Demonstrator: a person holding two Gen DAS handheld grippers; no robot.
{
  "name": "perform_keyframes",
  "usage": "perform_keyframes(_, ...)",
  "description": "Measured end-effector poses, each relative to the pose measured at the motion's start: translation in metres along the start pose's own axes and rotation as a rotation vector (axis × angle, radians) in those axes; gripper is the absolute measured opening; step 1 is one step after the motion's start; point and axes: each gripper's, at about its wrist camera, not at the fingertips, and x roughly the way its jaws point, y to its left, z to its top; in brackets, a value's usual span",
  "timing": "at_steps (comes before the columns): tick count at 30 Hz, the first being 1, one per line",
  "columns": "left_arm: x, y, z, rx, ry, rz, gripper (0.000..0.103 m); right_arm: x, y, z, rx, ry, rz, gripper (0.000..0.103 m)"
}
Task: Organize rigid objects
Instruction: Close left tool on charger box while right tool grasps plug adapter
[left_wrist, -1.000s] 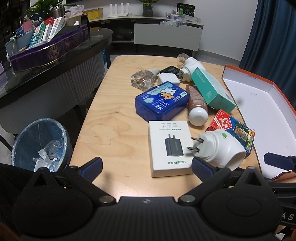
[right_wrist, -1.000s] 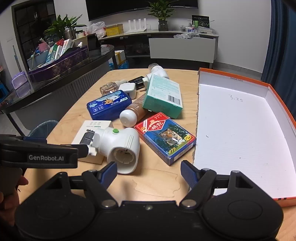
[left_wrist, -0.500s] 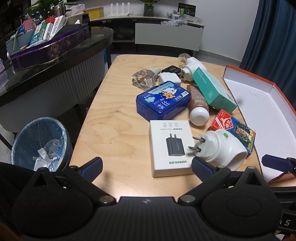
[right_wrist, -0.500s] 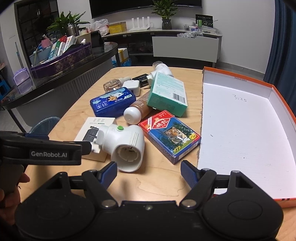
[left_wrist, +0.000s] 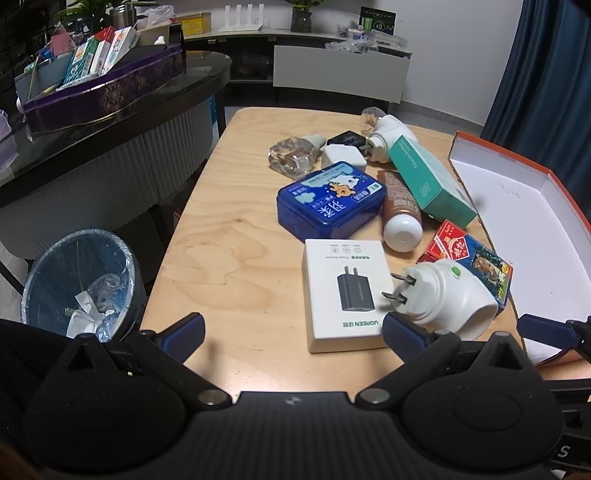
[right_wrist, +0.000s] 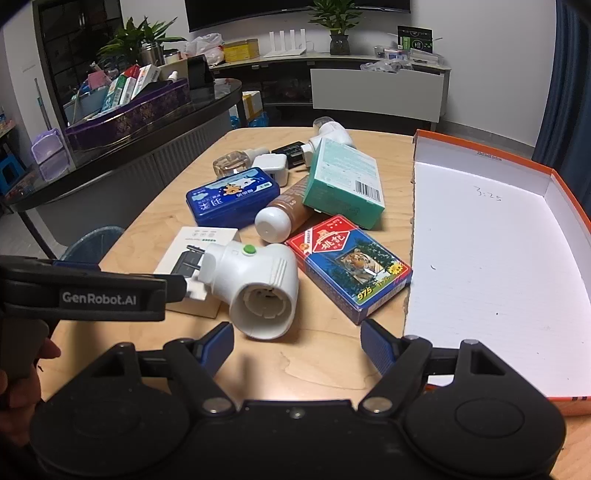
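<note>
Several rigid objects lie in a heap on the wooden table (left_wrist: 229, 236): a white plug-in socket (right_wrist: 264, 290) (left_wrist: 448, 299), a white charger box (left_wrist: 347, 291), a blue tin (left_wrist: 330, 205) (right_wrist: 232, 201), a brown bottle (right_wrist: 282, 214), a teal carton (right_wrist: 343, 184) and a playing-card box (right_wrist: 351, 266). An open white box with an orange rim (right_wrist: 491, 258) lies to the right. My left gripper (left_wrist: 293, 330) is open, just before the charger box. My right gripper (right_wrist: 297, 341) is open, just before the white socket and the card box. Both are empty.
A blue waste bin (left_wrist: 79, 280) stands left of the table. A dark counter with a purple tray (left_wrist: 107, 88) is at the left. A glass bottle (left_wrist: 293, 158), small adapters and a second white plug (left_wrist: 384, 138) lie at the heap's far end.
Both grippers have risen and drawn back slightly; the objects appear a little lower and farther. Nothing was grasped or moved.
</note>
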Motion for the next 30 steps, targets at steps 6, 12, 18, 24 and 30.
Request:
perform_keyframes(6, 0.001, 0.003, 0.0, -0.009, 0.004, 0.0, 0.103, 0.003, 0.003, 0.0, -0.006, 0.006, 0.012, 0.089)
perform_keyframes(12, 0.001, 0.012, 0.001, -0.046, 0.003, 0.0, 0.103, 0.011, 0.011, 0.005, -0.033, -0.001, 0.026, 0.089)
perform_keyframes(18, 0.0, 0.023, 0.003, -0.08, -0.006, 0.007, 0.103, 0.026, 0.017, 0.014, -0.065, 0.0, 0.047, 0.089)
perform_keyframes(24, 0.003, 0.031, 0.005, -0.088, -0.009, 0.019, 0.103, 0.046, 0.023, 0.022, -0.095, 0.012, 0.075, 0.087)
perform_keyframes(30, 0.008, 0.03, 0.007, -0.066, -0.012, 0.011, 0.103, 0.048, 0.016, 0.022, -0.078, -0.005, 0.082, 0.072)
